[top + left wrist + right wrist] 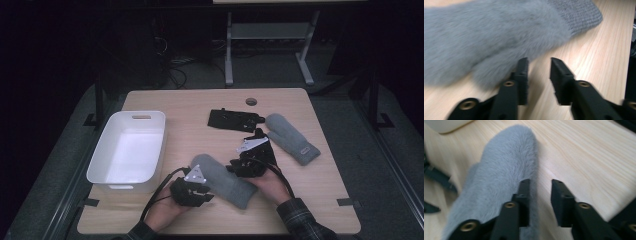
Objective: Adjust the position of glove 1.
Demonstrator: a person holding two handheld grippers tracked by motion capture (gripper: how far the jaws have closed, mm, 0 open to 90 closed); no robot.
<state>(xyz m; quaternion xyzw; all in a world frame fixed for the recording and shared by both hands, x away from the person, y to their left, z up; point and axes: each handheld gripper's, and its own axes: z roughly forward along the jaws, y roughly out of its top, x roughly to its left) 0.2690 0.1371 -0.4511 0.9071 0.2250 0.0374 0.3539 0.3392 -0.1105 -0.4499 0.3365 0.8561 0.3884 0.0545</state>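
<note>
A: Left gripper [539, 75] first. Jaws part-open with a narrow gap, nothing between them; left jaw just brushes the fuzzy grey knitted mitten [499, 37].

B: Right gripper [540, 195]?

A: Same, narrow gap, empty. It sits at the side of that mitten [504, 177], pile against its left jaw.

B: Mitten location?

A: Flat on the light wooden worktop [300, 190], front centre, between both grippers [192, 187] [252, 160]. White plastic bin [127, 150] to its left; second grey mitten [292, 137] and a flat black item [235, 119] farther back.

B: Grip tip?

A: Probably widen the jaws, slide one under the edge and pinch fabric, not just fluff; the ribbed cuff looks like the firmer hold.

B: Text?

A: Small tag on the far mitten, unreadable.
</note>
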